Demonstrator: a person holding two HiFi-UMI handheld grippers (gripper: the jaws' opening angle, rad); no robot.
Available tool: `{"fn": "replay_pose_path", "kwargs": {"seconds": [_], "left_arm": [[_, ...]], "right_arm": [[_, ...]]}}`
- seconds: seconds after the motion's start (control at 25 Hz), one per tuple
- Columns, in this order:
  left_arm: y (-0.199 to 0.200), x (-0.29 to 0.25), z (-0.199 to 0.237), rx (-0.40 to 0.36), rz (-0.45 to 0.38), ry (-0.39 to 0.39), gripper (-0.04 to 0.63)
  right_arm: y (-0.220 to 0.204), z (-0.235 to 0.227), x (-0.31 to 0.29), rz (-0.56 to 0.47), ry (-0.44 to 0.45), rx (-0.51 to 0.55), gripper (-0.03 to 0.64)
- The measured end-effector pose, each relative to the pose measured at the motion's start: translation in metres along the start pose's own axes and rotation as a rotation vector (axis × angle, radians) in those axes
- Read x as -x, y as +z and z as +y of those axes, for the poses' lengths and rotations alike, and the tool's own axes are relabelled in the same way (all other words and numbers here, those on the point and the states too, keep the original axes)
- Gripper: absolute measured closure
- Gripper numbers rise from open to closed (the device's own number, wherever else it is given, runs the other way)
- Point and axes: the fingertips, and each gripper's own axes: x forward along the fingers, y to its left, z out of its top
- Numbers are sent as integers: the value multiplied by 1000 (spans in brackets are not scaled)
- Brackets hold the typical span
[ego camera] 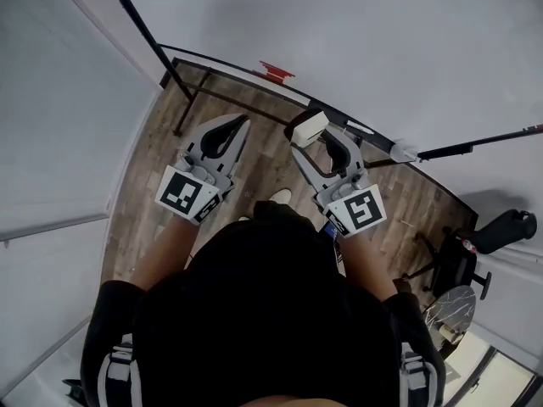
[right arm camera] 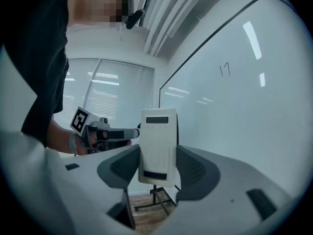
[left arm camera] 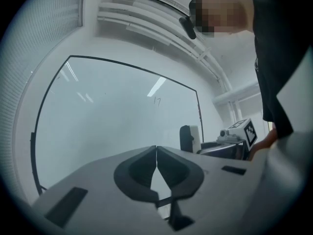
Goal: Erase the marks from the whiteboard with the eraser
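Currently: eraser in grip, board not yet touched

Item 1: whiteboard (ego camera: 339,41). Large, black-framed, on a dark stand (ego camera: 191,91). It fills the far side of every view and the surface is nearly all blank. It stands upright, so the work is done w/ arms held out in front.

Item 2: floor (ego camera: 148,193). Wood-look planks under board & person. Nothing of the task lies on it.

Item 3: person (ego camera: 263,312). Dark top, facing the board, one tool per hand.

Item 4: right claw (right arm camera: 158,166). Clamped on the eraser, one jaw to each long side, approx. mid-body. Prob. held so to leave the wiping face free & keep the block stiff against a push. Raised toward the board, apart from it.

Item 5: left claw (left arm camera: 156,151). Jaws shut tip to tip, nothing between. Hangs beside the right one, idle; prob. kept clear since wiping needs one tool only.

Item 6: eraser (right arm camera: 158,141). White block, upright in the right claw. In the left gripper view its dark pad side appears turned to the board. Not on the surface; near the board's lower edge in the head view.

Item 7: mark (right arm camera: 224,70). Small thin scribble, high on the board, above & beyond the eraser. It is the only one I can make out. Est.: wipe not begun; next move calls for a reach up & flat pad contact.
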Motion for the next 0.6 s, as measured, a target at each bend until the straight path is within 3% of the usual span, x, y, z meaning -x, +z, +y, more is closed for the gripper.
{"fn": "replay_pose_path", "kwargs": {"seconds": [0.32, 0.6], "left_arm": [[19, -95, 9, 2, 22, -102, 589], [31, -153, 12, -14, 39, -145, 589]], "right_arm": [[23, -78, -14, 24, -78, 117, 382], [45, -143, -12, 136, -215, 342, 383]]}}
